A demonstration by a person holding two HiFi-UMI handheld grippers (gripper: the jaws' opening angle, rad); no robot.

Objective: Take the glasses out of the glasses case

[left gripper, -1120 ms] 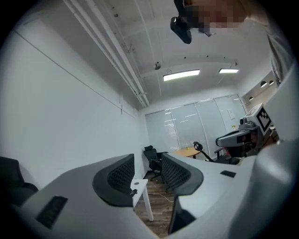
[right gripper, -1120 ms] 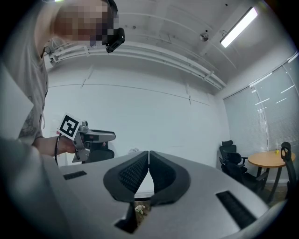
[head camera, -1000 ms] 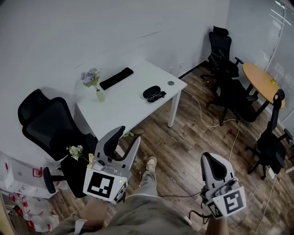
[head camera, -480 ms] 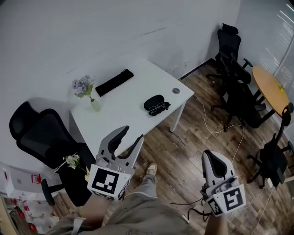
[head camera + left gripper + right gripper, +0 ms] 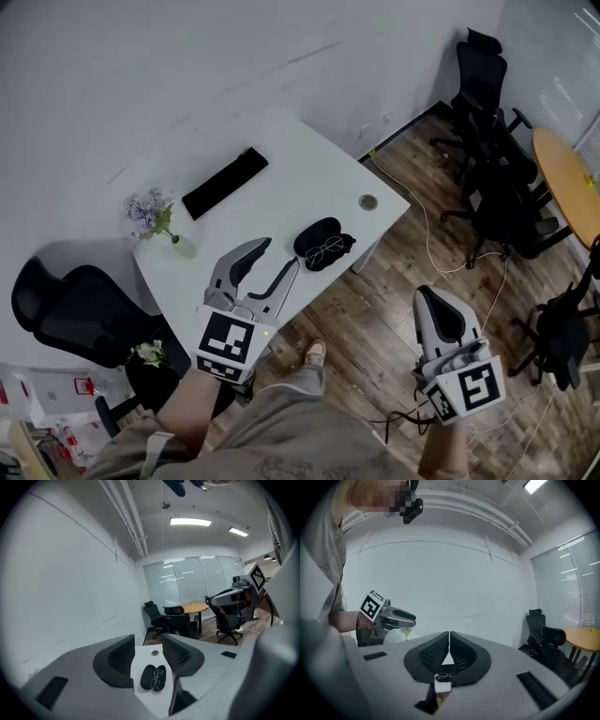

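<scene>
The white table point(image 5: 281, 178) has swung closer, and the left gripper point(image 5: 277, 258) has come forward over its near edge, jaws spread wide, nothing held. The right gripper point(image 5: 429, 298) hangs back over the wood floor point(image 5: 394, 281), jaws pressed together, empty. The black glasses case point(image 5: 314, 234) lies open on the table just ahead of the left jaws, with the glasses point(image 5: 328, 251) resting in it.

White table point(image 5: 281, 202): bare top lay open on every side of the glasses case point(image 5: 315, 234), and the near edge was unobstructed. Obstacles, all well apart from the case: flower vase point(image 5: 178, 246) at the left end, black pad point(image 5: 225, 179) toward the wall, round grommet point(image 5: 368, 202) near the right corner. An office chair point(image 5: 66, 319) stood beside the table's left end.
</scene>
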